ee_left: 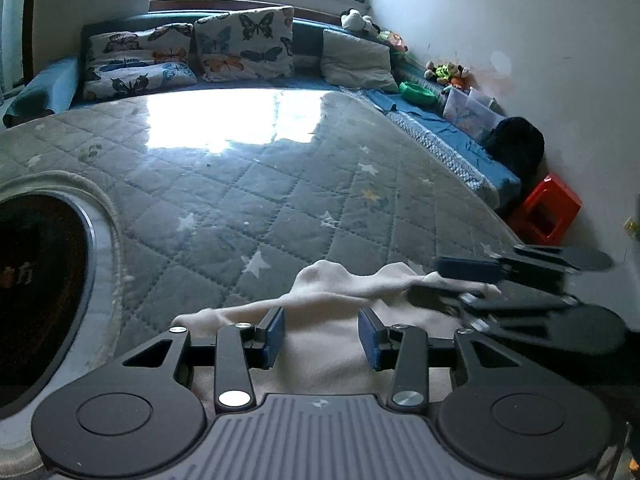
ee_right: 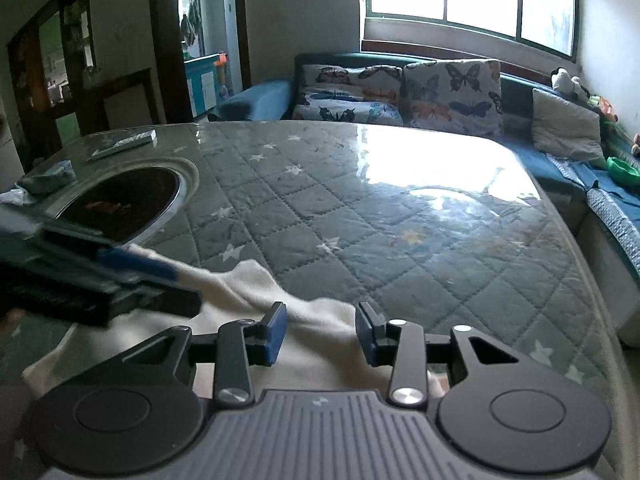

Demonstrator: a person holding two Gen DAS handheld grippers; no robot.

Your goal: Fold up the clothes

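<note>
A white cloth (ee_left: 320, 364) lies rumpled at the near edge of the table, its far edge raised in a ridge. My left gripper (ee_left: 322, 338) stands over it, blue pads apart, with cloth between them and no pad pressing on it. In the right wrist view the same cloth (ee_right: 256, 280) runs between the pads of my right gripper (ee_right: 322, 332), which also stand apart. The right gripper (ee_left: 426, 280) comes in from the right with a cloth corner between its fingers. The left gripper (ee_right: 186, 290) reaches in from the left over the cloth's other end.
The table (ee_left: 260, 208) has a grey quilted star cover under a glossy sheet. A dark round inset (ee_right: 120, 200) sits on its left side, with a flat box (ee_right: 124, 142) behind. A sofa with butterfly cushions (ee_left: 244, 44) lines the far side. A red stool (ee_left: 548, 208) stands by the wall.
</note>
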